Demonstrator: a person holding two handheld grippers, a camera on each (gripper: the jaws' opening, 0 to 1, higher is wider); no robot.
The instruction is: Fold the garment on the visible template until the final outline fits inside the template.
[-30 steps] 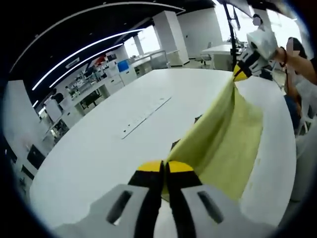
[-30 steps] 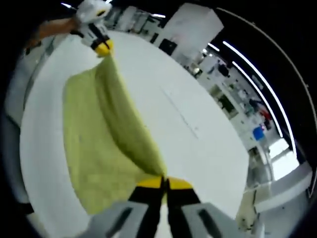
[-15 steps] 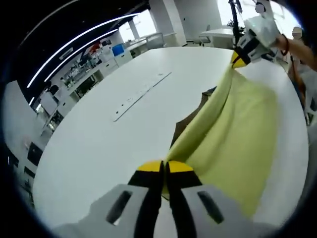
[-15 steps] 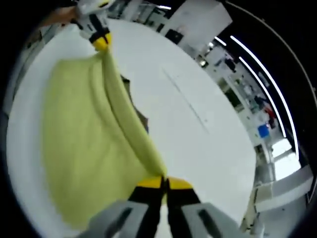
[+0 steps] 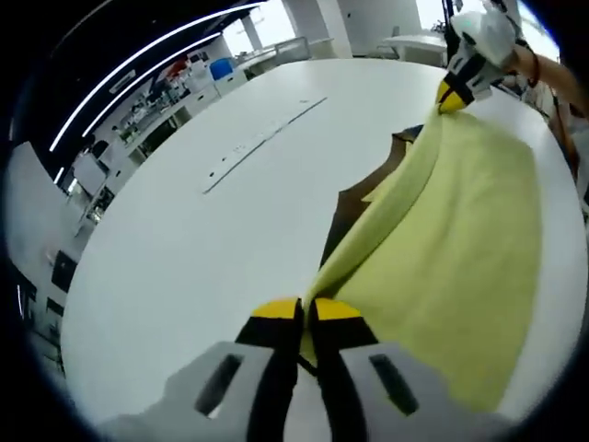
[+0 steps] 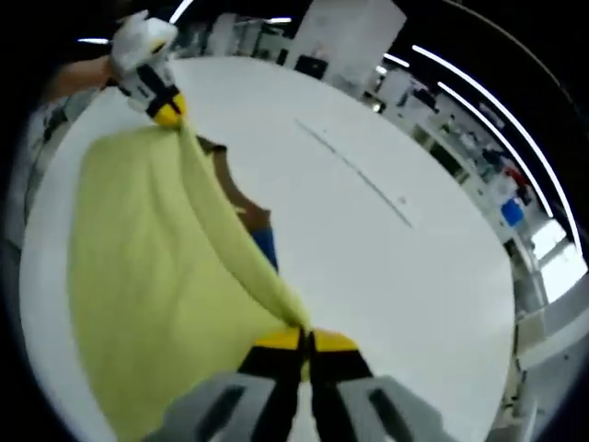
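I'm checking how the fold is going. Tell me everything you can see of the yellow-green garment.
The yellow-green garment is a soft, towel-like cloth of one plain colour, with no print showing. It is held taut along one edge, pinched at one end in the shut left gripper and at the other in the shut right gripper. That edge is lifted, and the rest drapes down onto the white table. Beneath the lifted edge a brown template peeks out, with a blue patch beside it.
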